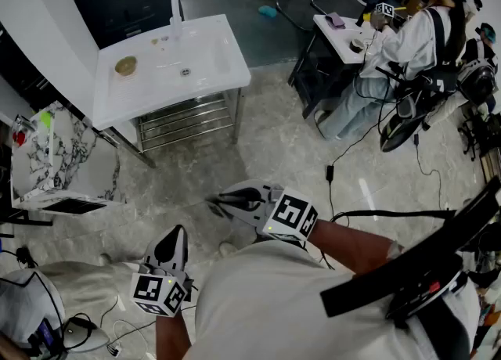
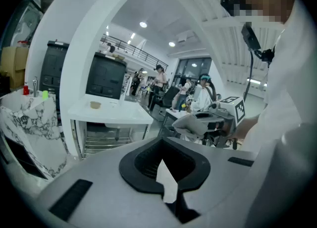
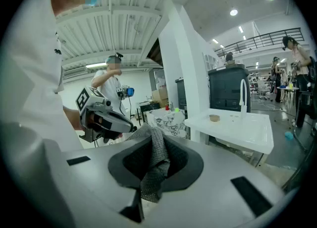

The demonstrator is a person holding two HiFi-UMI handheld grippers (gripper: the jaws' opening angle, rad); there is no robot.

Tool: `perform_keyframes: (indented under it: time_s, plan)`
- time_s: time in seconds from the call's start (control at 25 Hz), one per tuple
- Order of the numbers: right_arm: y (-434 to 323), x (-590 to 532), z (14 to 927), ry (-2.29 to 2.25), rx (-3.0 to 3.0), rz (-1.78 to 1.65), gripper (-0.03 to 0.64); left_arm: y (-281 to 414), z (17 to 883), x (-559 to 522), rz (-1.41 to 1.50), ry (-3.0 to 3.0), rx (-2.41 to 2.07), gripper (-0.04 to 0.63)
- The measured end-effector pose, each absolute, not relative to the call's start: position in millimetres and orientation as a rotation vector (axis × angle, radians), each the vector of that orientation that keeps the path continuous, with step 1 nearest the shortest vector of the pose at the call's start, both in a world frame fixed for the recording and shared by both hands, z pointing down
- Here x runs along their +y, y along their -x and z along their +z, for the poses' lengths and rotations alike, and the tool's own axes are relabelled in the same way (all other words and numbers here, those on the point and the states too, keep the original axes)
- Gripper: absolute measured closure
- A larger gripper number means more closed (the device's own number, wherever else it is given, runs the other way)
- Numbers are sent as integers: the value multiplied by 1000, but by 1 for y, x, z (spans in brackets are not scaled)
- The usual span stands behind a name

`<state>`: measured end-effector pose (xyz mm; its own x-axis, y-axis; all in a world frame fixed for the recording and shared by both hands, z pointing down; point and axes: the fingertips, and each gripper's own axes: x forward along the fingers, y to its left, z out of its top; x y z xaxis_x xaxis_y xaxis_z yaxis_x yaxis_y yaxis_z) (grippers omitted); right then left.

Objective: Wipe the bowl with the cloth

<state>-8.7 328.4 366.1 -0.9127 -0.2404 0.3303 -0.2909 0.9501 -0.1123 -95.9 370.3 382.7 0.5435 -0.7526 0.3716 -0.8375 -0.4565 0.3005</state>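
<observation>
The bowl, small and tan, stood on the left part of the white sink table, well apart from both grippers. Nothing touched it. The faucet rose at the table's rear.

The cloth, a grey woven piece, was pinched in the right gripper. Its jaws were closed on a bunched fold, and a loose end stood out ahead of them. The left gripper was pressed together with nothing between its jaws. Both were held close to the person's body, over marbled floor, short of the table.

Assessment: wiping had not begun, and the step in hand was the approach.
- The person would first need to step up to the table.
- The left jaws should be spread and used to steady the bowl at its rim, because so small a bowl would likely slide or tip under a one-sided push.
- The cloth should go in loose end first, so that fabric rather than jaw tips meets the inside, and then sweep round the wall and bottom.
- The grip on the cloth appeared adequate for this.

Count: one bowl, one cloth, two grippers, one faucet, one sink table. One seated person was at a small desk beyond the table, well clear of the work.
</observation>
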Motion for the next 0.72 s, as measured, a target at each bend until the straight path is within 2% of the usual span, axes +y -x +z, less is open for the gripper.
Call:
perform_keyframes:
  time_s: [0.44, 0.72]
  plan:
    - [25, 365, 369, -366, -2787, 184, 580, 108, 390, 399, 222, -2323, -1323, 594]
    - [28, 323, 366, -378, -2799, 129, 580, 111, 394, 356, 233, -2313, -1343, 594]
